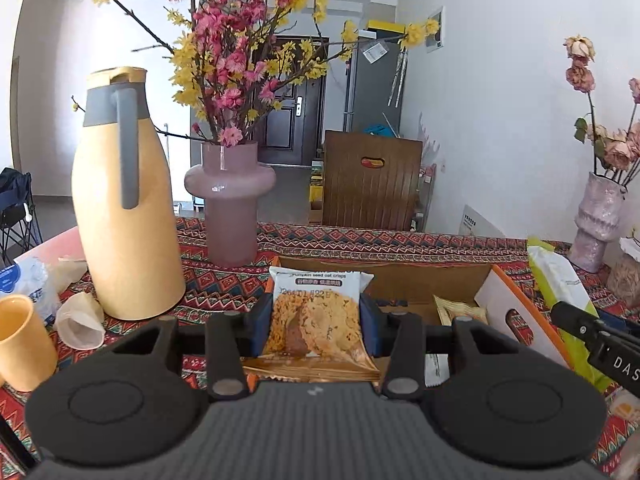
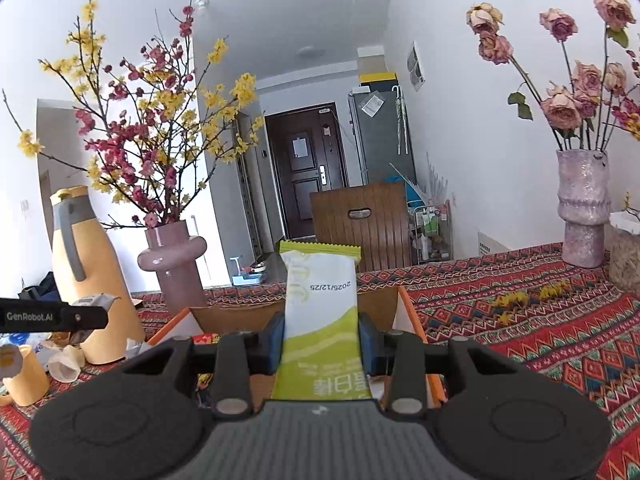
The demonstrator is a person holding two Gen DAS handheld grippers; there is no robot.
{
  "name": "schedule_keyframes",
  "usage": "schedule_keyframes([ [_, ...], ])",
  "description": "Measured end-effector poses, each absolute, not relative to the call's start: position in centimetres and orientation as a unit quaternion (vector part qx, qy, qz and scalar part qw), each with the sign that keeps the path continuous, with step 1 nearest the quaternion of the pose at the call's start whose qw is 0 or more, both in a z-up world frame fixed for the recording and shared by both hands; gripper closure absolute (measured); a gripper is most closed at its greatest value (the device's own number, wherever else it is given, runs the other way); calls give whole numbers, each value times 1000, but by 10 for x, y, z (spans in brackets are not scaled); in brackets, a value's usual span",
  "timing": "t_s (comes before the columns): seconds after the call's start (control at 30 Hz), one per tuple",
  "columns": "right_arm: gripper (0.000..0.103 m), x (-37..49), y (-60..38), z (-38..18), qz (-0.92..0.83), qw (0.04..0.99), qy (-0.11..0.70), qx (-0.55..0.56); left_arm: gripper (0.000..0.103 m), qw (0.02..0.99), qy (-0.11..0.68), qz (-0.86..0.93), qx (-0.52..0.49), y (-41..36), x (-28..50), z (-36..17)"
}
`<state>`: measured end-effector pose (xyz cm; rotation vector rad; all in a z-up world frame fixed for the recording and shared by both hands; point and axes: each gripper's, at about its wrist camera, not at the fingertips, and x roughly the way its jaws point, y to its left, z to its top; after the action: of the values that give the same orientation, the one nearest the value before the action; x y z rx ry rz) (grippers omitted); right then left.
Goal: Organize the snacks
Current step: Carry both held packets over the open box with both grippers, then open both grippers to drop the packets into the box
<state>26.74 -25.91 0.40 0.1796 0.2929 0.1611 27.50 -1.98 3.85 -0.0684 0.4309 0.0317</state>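
Note:
My left gripper [image 1: 318, 322] is shut on an oat crisp packet [image 1: 316, 320] printed with cookies, held upright over the near side of an open cardboard box [image 1: 404, 280] with orange edges. A brown snack packet [image 1: 460, 312] lies inside the box. My right gripper [image 2: 320, 338] is shut on a green-and-white snack bar [image 2: 322, 312], which stands upright above the same box [image 2: 380, 308]. In the left wrist view that bar [image 1: 560, 296] and the right gripper's black body show at the right edge. The left gripper's tip [image 2: 86, 316] shows at the left of the right wrist view.
On the patterned tablecloth [image 2: 540, 320] stand a yellow thermos jug [image 1: 124, 208], a pink vase of blossoms [image 1: 232, 200], a yellow cup [image 1: 24, 344], crumpled paper cups [image 1: 80, 320] and a rough pink vase [image 2: 584, 208] of dried roses. A wooden chair [image 1: 370, 184] stands beyond the table.

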Motion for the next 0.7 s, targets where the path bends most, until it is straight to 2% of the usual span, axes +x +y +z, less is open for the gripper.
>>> schedule_keyframes([
  [0.27,67,304,-255,-5,73,980,161,88,59,973,225,26,-36,-21,311,21],
  [0.7,67,323,-252,-31,76,975,186,91,59,971,239,9,-26,-29,322,-9],
])
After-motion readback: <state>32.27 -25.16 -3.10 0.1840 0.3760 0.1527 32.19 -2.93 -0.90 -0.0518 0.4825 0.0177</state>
